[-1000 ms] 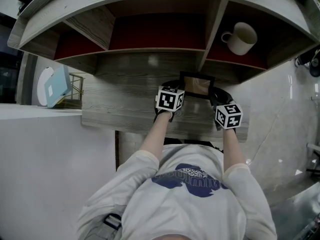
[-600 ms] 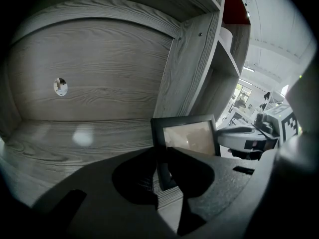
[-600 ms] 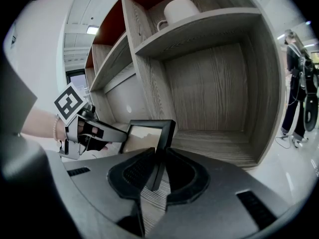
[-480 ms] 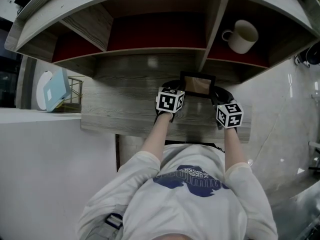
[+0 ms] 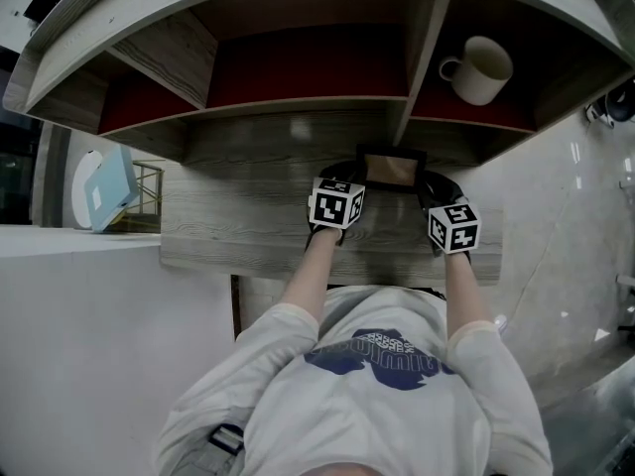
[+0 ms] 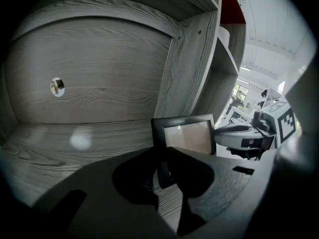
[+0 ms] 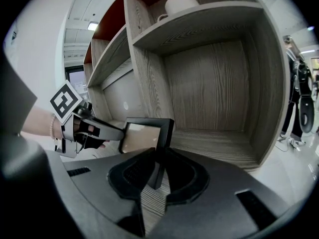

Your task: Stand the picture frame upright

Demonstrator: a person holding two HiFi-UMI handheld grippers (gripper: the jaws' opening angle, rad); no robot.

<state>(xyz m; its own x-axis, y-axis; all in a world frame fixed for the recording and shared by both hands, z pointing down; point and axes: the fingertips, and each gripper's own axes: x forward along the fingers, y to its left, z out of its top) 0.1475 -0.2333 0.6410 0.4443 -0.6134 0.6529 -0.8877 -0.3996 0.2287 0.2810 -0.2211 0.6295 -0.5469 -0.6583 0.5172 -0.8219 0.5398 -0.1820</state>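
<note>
Grey wood-grain desk (image 5: 248, 228) under a matching shelf unit (image 5: 298, 28) with dark red backs, set against a white wall.

- The picture frame (image 5: 390, 170) is black-rimmed with a plain tan panel. It is upright on the desk, just in front of the divider (image 5: 417, 62) between the middle and right compartments, and leans back slightly. I cannot tell whether its bottom edge sits fully on the wood.
- The left gripper (image 6: 162, 159) has its jaws pinched on the frame's left upright edge, low down.
- The right gripper (image 7: 155, 167) has its jaws pinched on the frame's right upright edge, near the lower corner.
- Each gripper shows across the frame in the other's view, marker cubes up.
- A white mug (image 5: 479, 72) lies in the right compartment above, handle to the left.
- There is a round cable hole (image 6: 57, 86) in the back panel of the middle compartment.
- Far left, a wire rack (image 5: 147, 177) holds a pale blue flat item.
</note>
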